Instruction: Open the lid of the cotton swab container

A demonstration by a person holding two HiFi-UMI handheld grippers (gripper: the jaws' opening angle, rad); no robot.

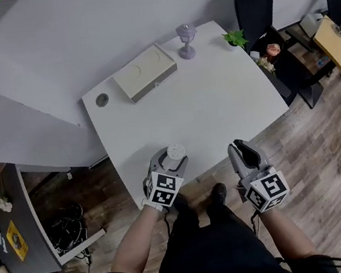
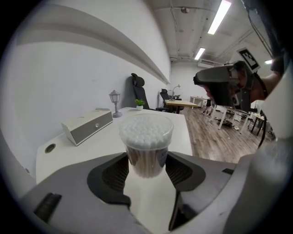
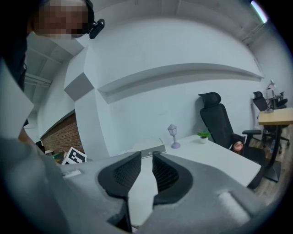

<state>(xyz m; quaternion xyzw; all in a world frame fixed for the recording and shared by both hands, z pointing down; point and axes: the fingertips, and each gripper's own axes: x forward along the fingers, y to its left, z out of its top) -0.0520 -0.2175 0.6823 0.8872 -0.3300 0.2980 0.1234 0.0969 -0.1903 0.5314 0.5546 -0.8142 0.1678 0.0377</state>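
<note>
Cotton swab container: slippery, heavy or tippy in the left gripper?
Probably light: the cotton swab container holds only swabs. Its smooth clear wall may slip in the left gripper, which clamps only its lower part. Tall and narrow, likely tippy if pushed high.

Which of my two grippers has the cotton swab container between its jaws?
The left gripper: its jaws clamp the sides of the cotton swab container. The right gripper has its jaws nearly together, with nothing between them.
</note>
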